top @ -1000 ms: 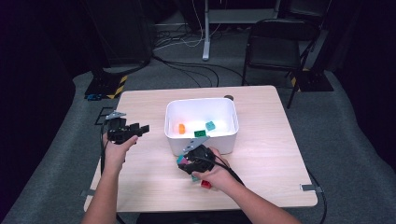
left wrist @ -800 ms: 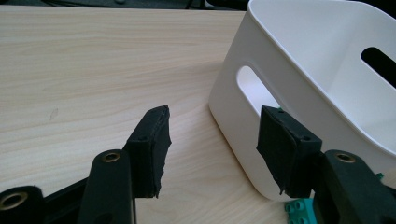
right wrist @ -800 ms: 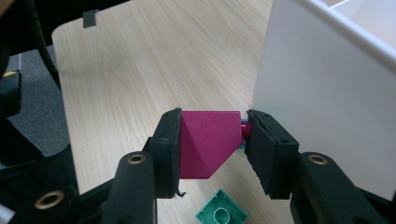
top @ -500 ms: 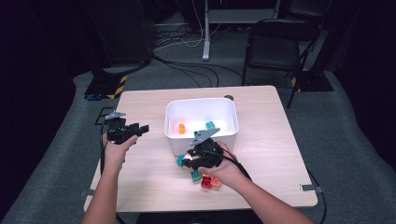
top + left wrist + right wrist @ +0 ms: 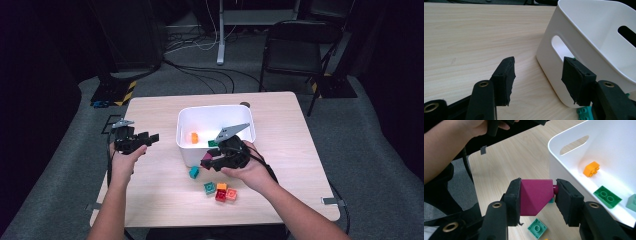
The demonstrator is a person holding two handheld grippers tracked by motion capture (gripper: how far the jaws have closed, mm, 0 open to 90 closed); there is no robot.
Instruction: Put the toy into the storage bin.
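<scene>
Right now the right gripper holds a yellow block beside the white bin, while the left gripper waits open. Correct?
Not quite: the block clamped in the right gripper is magenta, as the right gripper view shows. It is beside the white bin, and the left gripper waits open.

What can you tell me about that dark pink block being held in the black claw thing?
The magenta block looks like smooth plastic, with a sloped face and a round stud poking out on one side. It is clamped between the right gripper's black fingers, lifted off the table beside the white bin's near corner.
</scene>
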